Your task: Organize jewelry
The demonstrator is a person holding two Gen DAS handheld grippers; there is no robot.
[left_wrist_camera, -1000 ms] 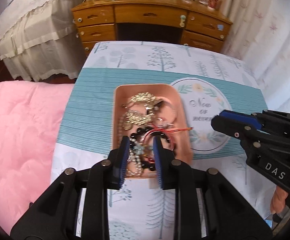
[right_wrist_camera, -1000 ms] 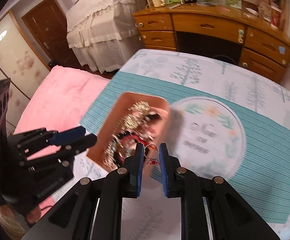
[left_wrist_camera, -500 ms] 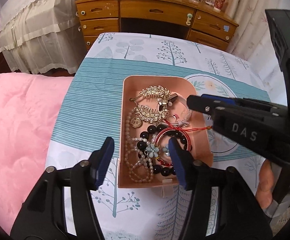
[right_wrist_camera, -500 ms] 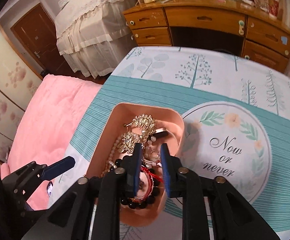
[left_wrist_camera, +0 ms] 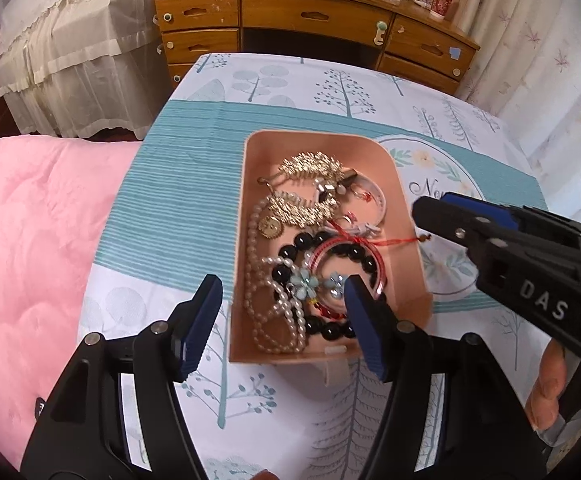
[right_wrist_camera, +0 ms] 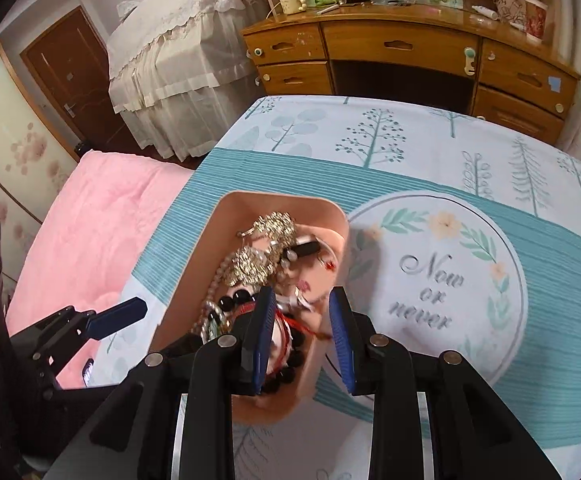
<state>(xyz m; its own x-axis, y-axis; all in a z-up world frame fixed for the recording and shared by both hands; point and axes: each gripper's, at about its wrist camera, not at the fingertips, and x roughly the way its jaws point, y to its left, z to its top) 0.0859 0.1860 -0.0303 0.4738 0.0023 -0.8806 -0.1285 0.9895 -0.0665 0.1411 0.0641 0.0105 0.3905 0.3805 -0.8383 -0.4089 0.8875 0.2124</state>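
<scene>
Jewelry (left_wrist_camera: 310,252) heaped, tangled, in tray (left_wrist_camera: 408,232) on bench. Light, slippery, snag-prone; pinch one bead strand. Left gripper (left_wrist_camera: 284,322) jaws wide at tray's near end; right gripper (right_wrist_camera: 300,334) jaws wide, empty.

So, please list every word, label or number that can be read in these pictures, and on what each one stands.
"Now or never": inside the round flower wreath print on the teal striped tablecloth.
"DAS": white letters on the black right gripper.
Prints on the paper cups on the wooden desk: too small to read.
</scene>
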